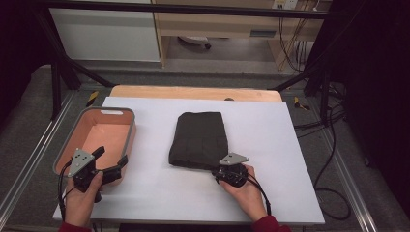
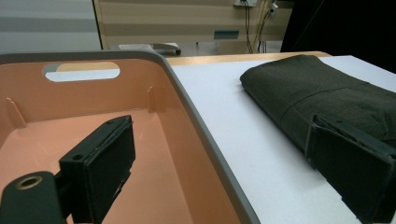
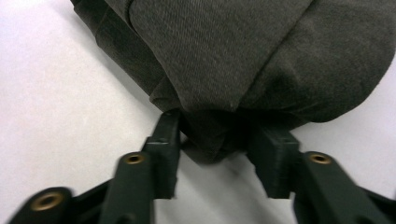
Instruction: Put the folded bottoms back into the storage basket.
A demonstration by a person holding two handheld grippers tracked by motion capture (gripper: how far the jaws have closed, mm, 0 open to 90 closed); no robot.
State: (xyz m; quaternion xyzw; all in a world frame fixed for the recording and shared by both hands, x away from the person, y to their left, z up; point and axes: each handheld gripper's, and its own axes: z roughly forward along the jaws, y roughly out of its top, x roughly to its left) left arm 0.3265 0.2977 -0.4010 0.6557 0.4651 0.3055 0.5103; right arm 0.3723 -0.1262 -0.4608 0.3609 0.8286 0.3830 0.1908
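Note:
A dark folded cloth (image 1: 199,137) lies in the middle of the white table (image 1: 270,145). My right gripper (image 1: 226,167) sits at the cloth's near edge, held by a hand. In the right gripper view the jaws (image 3: 214,128) press from both sides on a bunched fold of the cloth (image 3: 233,56). A pink bin (image 1: 129,135) with a grey rim stands at the left. My left gripper (image 1: 112,155) is open over the bin's near right corner. In the left gripper view one jaw hangs inside the bin (image 2: 201,135), the other outside near the cloth (image 2: 317,88).
A wooden strip (image 1: 193,92) runs along the table's far edge. Black frame bars and cables (image 1: 333,121) stand beyond the right side. The bin's far wall has a handle slot (image 2: 81,72).

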